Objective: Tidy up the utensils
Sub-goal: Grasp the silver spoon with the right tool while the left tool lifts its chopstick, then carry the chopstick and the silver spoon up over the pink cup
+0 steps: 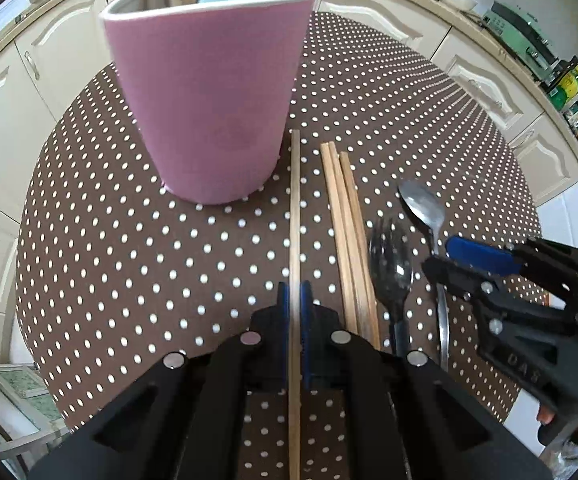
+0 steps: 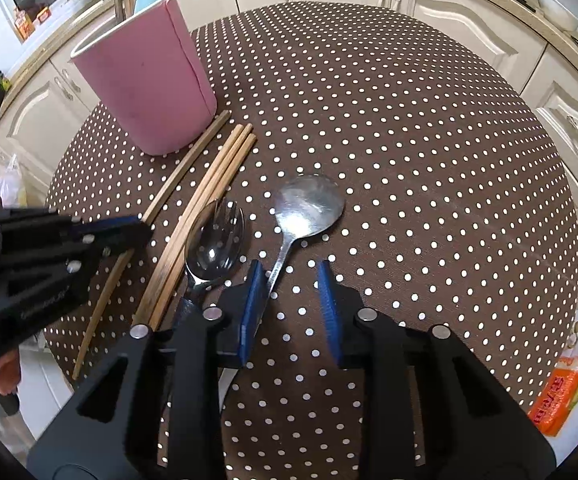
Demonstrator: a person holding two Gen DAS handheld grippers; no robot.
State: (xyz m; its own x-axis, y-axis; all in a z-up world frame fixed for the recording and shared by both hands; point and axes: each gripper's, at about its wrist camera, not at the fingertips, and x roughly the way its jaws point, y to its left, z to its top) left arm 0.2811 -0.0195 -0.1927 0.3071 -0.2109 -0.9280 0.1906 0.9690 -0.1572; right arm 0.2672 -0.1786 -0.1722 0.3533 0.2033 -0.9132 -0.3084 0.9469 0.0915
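Observation:
A pink holder (image 1: 209, 96) (image 2: 145, 80) stands on the dotted table and holds wooden sticks and a light blue utensil. My left gripper (image 1: 295, 300) is shut on a single wooden chopstick (image 1: 295, 208) (image 2: 181, 172) that lies flat beside the holder. Three more chopsticks (image 1: 345, 220) (image 2: 205, 204) lie to its right. A spoon and a fork (image 1: 391, 264) (image 2: 215, 240) lie stacked beside them. A large metal spoon (image 1: 425, 208) (image 2: 309, 204) lies further right. My right gripper (image 2: 289, 276) is open, with the large spoon's handle next to its left finger (image 2: 255, 296).
The round table with its brown dotted cloth (image 2: 409, 160) is ringed by cream kitchen cabinets (image 2: 469, 20). An orange packet (image 2: 565, 392) lies below the table edge at right. Bottles and a green appliance (image 1: 525, 32) stand on the counter.

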